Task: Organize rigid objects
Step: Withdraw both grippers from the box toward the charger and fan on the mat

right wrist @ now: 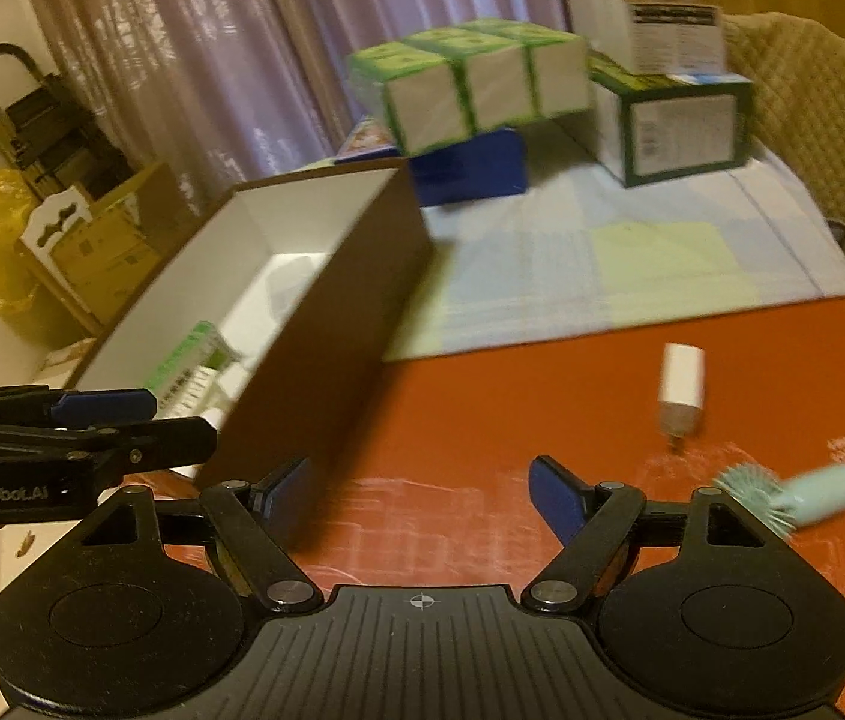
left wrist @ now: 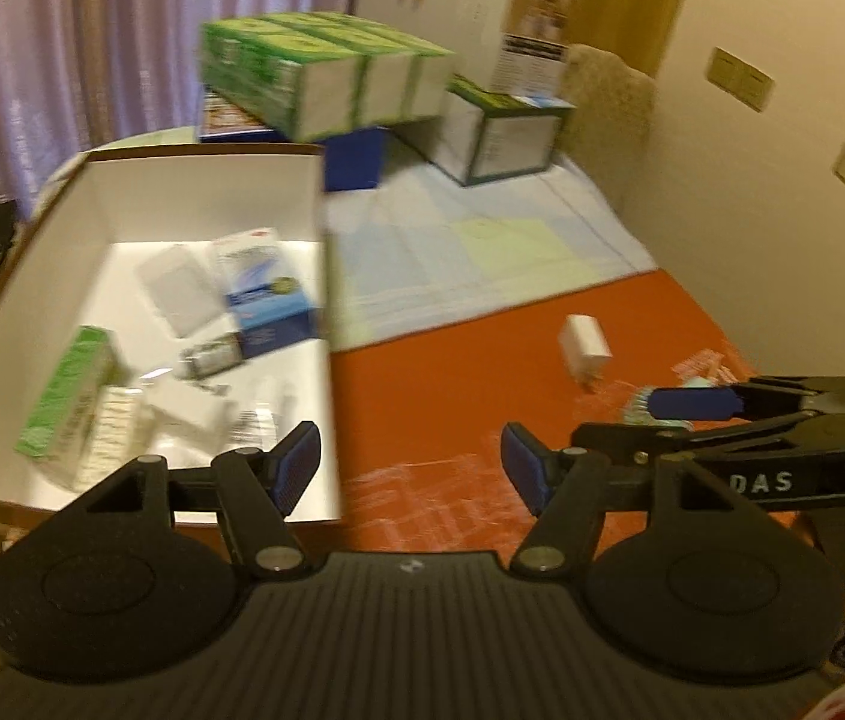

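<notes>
White charger plug (right wrist: 682,387) lies on red desk (right wrist: 482,408), ahead-right of your right gripper (right wrist: 419,495); teal spiky brush (right wrist: 794,501) just right of its right finger. White open box (left wrist: 140,324), holding small cartons, sits ahead-left of your left gripper (left wrist: 410,471). Both grippers part open, empty.

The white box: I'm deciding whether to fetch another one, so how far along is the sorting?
Done: the white box already holds several small packages, among them a green carton. In hand: nothing; the left gripper and the right gripper are both open and empty. Left: the white charger and the mint brush, loose on the orange mat.
</notes>
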{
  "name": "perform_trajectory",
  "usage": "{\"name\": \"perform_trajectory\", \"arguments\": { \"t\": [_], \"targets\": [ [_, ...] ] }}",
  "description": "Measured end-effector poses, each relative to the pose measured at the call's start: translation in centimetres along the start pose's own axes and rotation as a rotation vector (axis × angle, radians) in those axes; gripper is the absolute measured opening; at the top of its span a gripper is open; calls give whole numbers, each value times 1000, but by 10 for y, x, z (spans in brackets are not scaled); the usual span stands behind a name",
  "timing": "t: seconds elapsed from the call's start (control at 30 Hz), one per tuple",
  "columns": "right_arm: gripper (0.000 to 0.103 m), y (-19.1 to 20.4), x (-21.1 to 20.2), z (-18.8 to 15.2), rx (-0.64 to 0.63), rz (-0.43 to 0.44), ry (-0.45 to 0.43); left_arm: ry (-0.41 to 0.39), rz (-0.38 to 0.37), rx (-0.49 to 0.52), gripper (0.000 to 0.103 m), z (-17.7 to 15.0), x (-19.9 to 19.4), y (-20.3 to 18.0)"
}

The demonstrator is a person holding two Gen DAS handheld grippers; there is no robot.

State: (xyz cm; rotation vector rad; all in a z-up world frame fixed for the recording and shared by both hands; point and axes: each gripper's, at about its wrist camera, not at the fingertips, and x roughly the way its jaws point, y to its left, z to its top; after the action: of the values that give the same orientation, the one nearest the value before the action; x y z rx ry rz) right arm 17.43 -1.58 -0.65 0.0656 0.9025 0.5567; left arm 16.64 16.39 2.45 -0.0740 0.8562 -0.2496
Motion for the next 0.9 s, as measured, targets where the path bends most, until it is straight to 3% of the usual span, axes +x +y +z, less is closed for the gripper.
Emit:
{"name": "perform_trajectory", "arguments": {
  "t": [0.37, 0.6, 0.8, 0.9],
  "targets": [
    [76, -69, -39, -16, 73, -91, -1, 70, -89, 71, 63, -6, 37, -68],
    [76, -121, -59, -32, 87, -158, 7, 102, -76, 60, 63, -9, 61, -94],
    [75, -167, -62, -36, 108, -196, 16, 119, -23, 17, 63, -16, 82, -106],
    [56, -186, -59, -32, 92, -191, 21, 119, 6, -18, 63, -20, 88, -107]
  ]
}}
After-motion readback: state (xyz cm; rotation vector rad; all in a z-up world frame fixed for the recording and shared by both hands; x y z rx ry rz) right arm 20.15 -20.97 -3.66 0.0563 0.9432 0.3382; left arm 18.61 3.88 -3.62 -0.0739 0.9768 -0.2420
